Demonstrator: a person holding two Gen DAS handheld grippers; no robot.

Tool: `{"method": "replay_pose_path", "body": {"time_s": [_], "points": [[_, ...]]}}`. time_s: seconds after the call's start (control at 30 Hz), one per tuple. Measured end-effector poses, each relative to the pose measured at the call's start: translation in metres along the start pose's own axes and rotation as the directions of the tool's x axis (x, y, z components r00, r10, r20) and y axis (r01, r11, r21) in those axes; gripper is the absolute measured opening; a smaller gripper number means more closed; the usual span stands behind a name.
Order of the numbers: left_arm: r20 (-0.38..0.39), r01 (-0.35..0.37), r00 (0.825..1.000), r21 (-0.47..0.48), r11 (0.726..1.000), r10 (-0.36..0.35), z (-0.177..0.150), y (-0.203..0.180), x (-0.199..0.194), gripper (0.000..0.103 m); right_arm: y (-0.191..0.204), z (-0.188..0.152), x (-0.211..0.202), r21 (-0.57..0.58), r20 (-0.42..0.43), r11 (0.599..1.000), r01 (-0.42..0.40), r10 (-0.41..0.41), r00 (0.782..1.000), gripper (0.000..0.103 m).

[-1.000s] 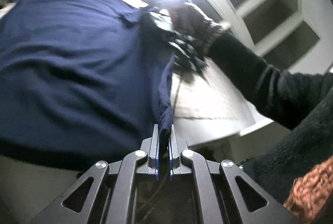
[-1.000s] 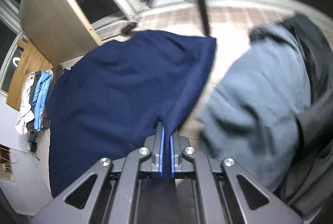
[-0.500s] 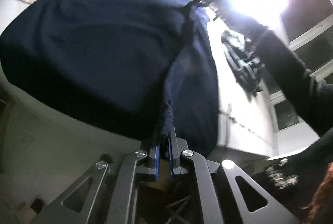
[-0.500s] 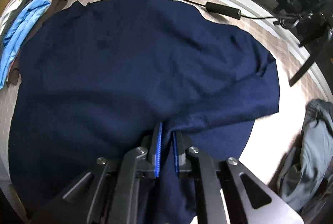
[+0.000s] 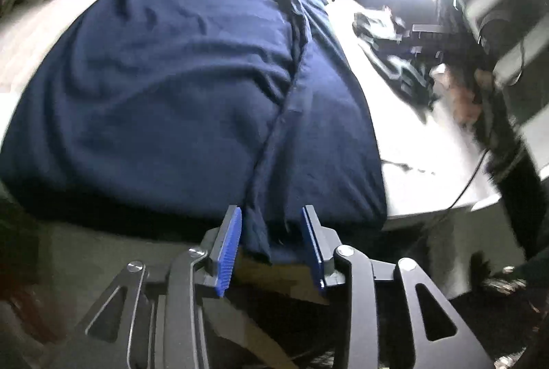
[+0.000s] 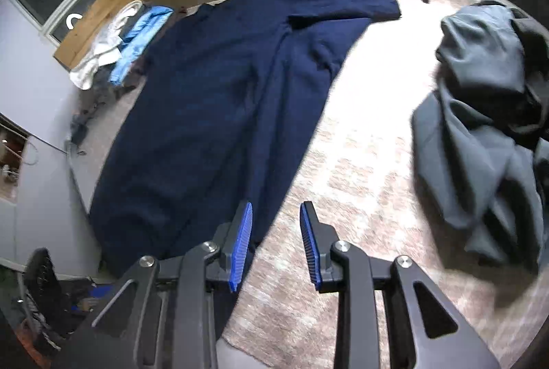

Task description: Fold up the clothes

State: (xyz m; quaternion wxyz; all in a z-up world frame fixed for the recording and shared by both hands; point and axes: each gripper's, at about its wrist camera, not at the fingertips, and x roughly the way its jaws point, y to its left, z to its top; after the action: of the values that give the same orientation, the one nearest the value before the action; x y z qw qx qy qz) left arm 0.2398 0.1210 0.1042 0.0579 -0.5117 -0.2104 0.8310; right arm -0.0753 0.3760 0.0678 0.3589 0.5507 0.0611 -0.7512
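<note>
I see the dark navy knit garment [image 6: 219, 115] lying flat, its long axis running from lower left to upper right of my right wrist view. My right gripper [image 6: 276, 245] is opening, empty, just right of its hem. My left gripper [image 5: 271, 245] is opening too, the hem fold loose between the jaws.

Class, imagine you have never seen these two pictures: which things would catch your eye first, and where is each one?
The big navy garment comes first, spread flat across the pale surface and filling the middle-left. Next, a crumpled grey heap of clothes lies apart on the right. In the foreground, the blue-padded right gripper is opening over bare surface, while the left gripper is opening with the garment's hem between its pads.
</note>
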Motion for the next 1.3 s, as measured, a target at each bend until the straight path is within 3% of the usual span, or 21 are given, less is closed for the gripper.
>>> {"method": "replay_pose_path", "body": {"time_s": [0.13, 0.2, 0.27, 0.43, 0.47, 0.5, 0.53, 0.67, 0.8, 0.83, 0.9, 1.0, 1.17, 1.3], "points": [[-0.02, -0.014, 1.0, 0.071, 0.997, 0.015, 0.004, -0.001, 0.006, 0.036, 0.013, 0.056, 0.018, -0.008, 0.015, 1.0, 0.024, -0.024, 1.0, 0.029], [-0.022, -0.018, 1.0, 0.092, 0.996, 0.02, 0.004, -0.003, 0.007, 0.037, 0.027, 0.099, 0.043, -0.048, -0.001, 0.994, 0.098, -0.099, 0.995, 0.031], [-0.021, -0.014, 1.0, 0.084, 0.996, 0.016, 0.005, -0.002, 0.007, 0.039, 0.037, 0.137, 0.075, -0.074, -0.045, 0.982, 0.175, -0.178, 0.983, 0.031], [-0.016, 0.017, 1.0, 0.055, 0.998, -0.016, 0.004, -0.003, 0.008, 0.035, 0.04, 0.187, 0.149, -0.066, -0.21, 0.968, 0.241, -0.249, 0.945, 0.03], [-0.017, 0.022, 1.0, 0.052, 0.998, -0.021, 0.004, -0.003, 0.009, 0.026, 0.044, 0.189, 0.154, -0.09, -0.221, 0.965, 0.248, -0.262, 0.94, 0.028], [-0.018, 0.028, 0.999, 0.048, 0.998, -0.027, 0.004, -0.003, 0.01, 0.009, 0.047, 0.191, 0.16, -0.114, -0.231, 0.96, 0.254, -0.274, 0.934, 0.018], [-0.016, 0.034, 0.999, 0.043, 0.999, -0.033, 0.005, -0.003, 0.009, 0.004, 0.05, 0.192, 0.165, -0.138, -0.24, 0.956, 0.26, -0.287, 0.927, 0.007], [0.016, 0.065, 0.998, -0.04, 0.997, -0.064, 0.004, 0.008, 0.001, 0.004, 0.069, 0.203, 0.156, -0.173, -0.211, 0.967, 0.189, -0.224, 0.952, 0.009], [-0.015, 0.038, 0.999, -0.083, 0.996, -0.04, -0.001, 0.022, -0.001, 0.006, 0.068, 0.2, 0.151, -0.138, -0.232, 0.986, 0.094, -0.124, 0.965, 0.028], [-0.027, 0.039, 0.999, -0.09, 0.995, -0.042, -0.002, 0.025, -0.002, 0.006, 0.064, 0.195, 0.141, -0.119, -0.211, 0.989, 0.084, -0.108, 0.971, 0.028], [-0.042, 0.059, 0.997, -0.087, 0.995, -0.063, 0.0, 0.029, -0.007, 0.017, 0.051, 0.172, 0.106, -0.057, -0.136, 0.996, 0.071, -0.078, 0.988, 0.028], [-0.043, 0.082, 0.996, -0.049, 0.995, -0.084, 0.003, 0.029, -0.013, 0.026, 0.034, 0.105, 0.049, 0.018, -0.049, 0.999, 0.029, -0.028, 0.998, 0.029], [-0.106, 0.111, 0.989, 0.045, 0.993, -0.106, 0.012, 0.024, -0.006, 0.031, 0.034, -0.075, -0.002, 0.194, -0.07, 0.965, -0.175, 0.191, 0.979, 0.029], [-0.154, 0.123, 0.983, 0.132, 0.984, -0.102, 0.018, 0.018, 0.004, 0.032, 0.061, -0.19, -0.013, 0.276, -0.095, 0.95, -0.147, 0.179, 0.979, 0.03]]}}
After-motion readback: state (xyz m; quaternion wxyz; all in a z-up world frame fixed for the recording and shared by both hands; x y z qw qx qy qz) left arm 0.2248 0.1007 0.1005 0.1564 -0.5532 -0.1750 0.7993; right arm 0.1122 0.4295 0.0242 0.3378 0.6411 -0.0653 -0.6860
